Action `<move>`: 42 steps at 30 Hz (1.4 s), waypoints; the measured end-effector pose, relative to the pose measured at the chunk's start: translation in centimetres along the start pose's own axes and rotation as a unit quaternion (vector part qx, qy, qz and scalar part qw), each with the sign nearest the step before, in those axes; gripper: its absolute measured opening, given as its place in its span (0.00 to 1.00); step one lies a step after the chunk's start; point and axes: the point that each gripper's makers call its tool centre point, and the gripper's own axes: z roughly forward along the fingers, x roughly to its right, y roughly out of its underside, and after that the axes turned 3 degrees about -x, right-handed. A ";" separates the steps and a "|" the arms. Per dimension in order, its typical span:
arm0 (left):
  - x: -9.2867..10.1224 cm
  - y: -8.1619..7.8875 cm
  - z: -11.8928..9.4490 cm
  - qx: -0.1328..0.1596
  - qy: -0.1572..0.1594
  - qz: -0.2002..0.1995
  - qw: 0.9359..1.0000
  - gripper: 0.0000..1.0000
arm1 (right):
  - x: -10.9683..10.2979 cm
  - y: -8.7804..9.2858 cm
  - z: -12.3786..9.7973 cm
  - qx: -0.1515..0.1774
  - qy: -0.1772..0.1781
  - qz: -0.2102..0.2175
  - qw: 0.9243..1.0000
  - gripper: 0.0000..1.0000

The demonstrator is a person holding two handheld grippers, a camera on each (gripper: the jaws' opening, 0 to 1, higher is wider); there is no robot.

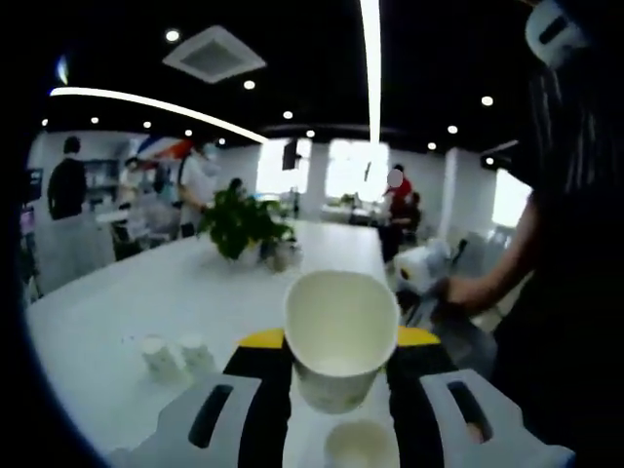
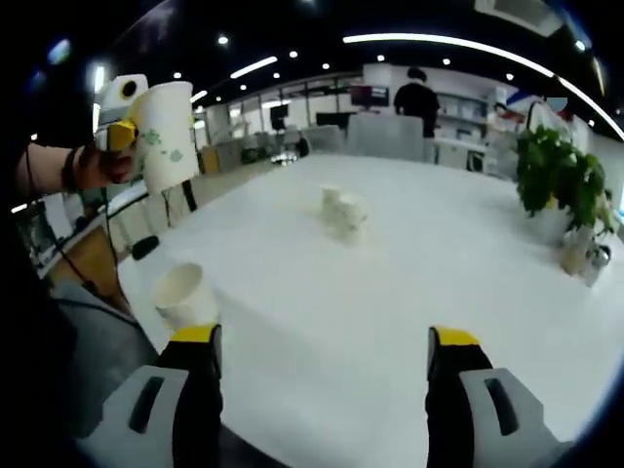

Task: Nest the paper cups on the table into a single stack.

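- Gripping a paper cup [image 1: 340,336] at frame centre, the left gripper [image 1: 341,390] has its jaws closed on the cup's sides, mouth toward the camera.
- A second cup [image 1: 361,444] stands on the white table [image 1: 146,292] at bottom centre, directly under it.
- Lowering well likely means aligning rims and keeping the held cup upright.
- The right gripper [image 2: 324,356] stands wide open, holding nothing; two more cups [image 2: 343,210] sit mid-table, upper centre.

Matt paper cup [image 1: 340,341]; smooth, faintly glossy white table [image 2: 409,263]; plastic-looking grey tool [image 2: 323,363].
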 end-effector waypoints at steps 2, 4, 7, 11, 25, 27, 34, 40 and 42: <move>0.3 0.4 0.0 -0.001 0.001 -0.003 1.000 0.36 | 0.0 0.0 -0.1 -0.001 0.002 -0.003 1.000 0.84; 0.8 0.7 -0.1 0.005 0.006 -0.008 1.000 0.36 | 0.1 0.0 -0.1 -0.002 0.001 -0.001 1.000 0.84; 1.0 1.3 -0.1 0.004 0.005 -0.005 1.000 0.36 | 0.2 0.1 -0.1 -0.004 0.003 -0.004 1.000 0.84; 1.3 1.6 -0.2 0.008 0.005 -0.010 1.000 0.36 | 0.0 0.0 -0.2 -0.005 0.002 -0.005 1.000 0.84; 1.8 3.9 0.7 0.002 0.012 -0.033 0.999 0.36 | 0.2 0.1 -0.1 -0.008 0.001 -0.005 1.000 0.84; 1.9 4.4 0.8 -0.004 0.011 -0.037 0.999 0.36 | 0.1 0.1 -0.1 -0.008 0.000 -0.004 1.000 0.84; 1.9 5.9 0.5 -0.016 0.008 -0.037 0.999 0.36 | 0.1 0.4 -0.2 -0.010 0.001 -0.002 1.000 0.84; 1.8 7.2 0.6 -0.022 0.001 -0.025 0.999 0.38 | 0.0 0.4 -0.1 -0.012 0.000 -0.001 1.000 0.83; 1.8 7.7 0.8 -0.027 0.001 -0.032 0.999 0.38 | 0.0 0.5 -0.1 -0.013 0.000 -0.002 1.000 0.83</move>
